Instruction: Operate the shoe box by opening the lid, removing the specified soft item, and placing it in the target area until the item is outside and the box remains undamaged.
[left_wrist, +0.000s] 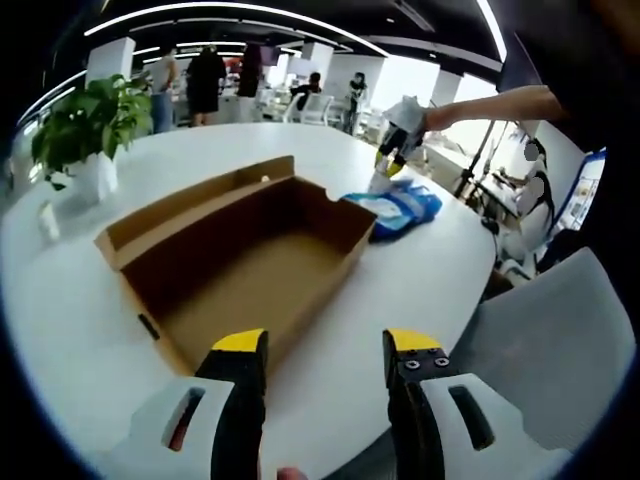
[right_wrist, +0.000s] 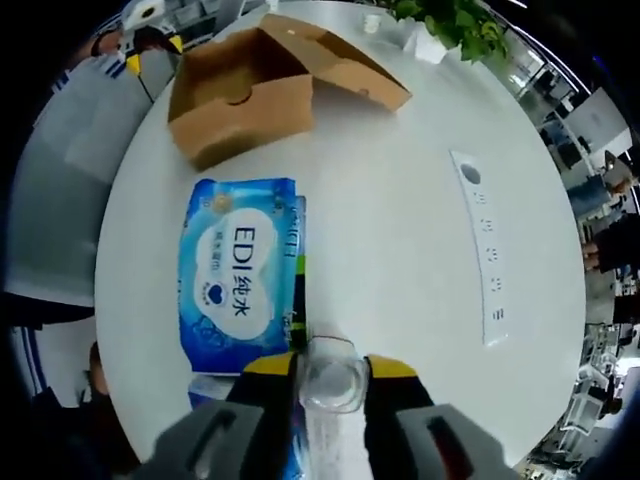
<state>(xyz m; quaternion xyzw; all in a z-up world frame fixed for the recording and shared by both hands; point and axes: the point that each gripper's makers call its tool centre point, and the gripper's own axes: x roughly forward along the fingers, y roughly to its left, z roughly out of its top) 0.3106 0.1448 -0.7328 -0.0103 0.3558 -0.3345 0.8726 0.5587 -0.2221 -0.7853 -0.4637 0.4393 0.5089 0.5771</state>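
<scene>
The cardboard shoe box (left_wrist: 250, 260) lies open on the round white table (left_wrist: 420, 290), lid folded back to the far left, inside bare. My left gripper (left_wrist: 325, 345) hovers open at its near edge, holding nothing. Beyond the box's right corner lies a blue pack of wet wipes (left_wrist: 400, 208). The right gripper (left_wrist: 395, 150) hangs just above it on a person's arm. In the right gripper view, the blue pack (right_wrist: 240, 275) lies flat between the jaws and the box (right_wrist: 250, 95). My right gripper (right_wrist: 330, 368) is shut on a clear plastic object (right_wrist: 330, 385).
A potted plant (left_wrist: 90, 125) stands at the table's far left, with a small white item (left_wrist: 48, 220) near it. A white power strip (right_wrist: 485, 250) lies right of the pack. A grey chair (left_wrist: 540, 340) sits at the table's edge. People stand in the background.
</scene>
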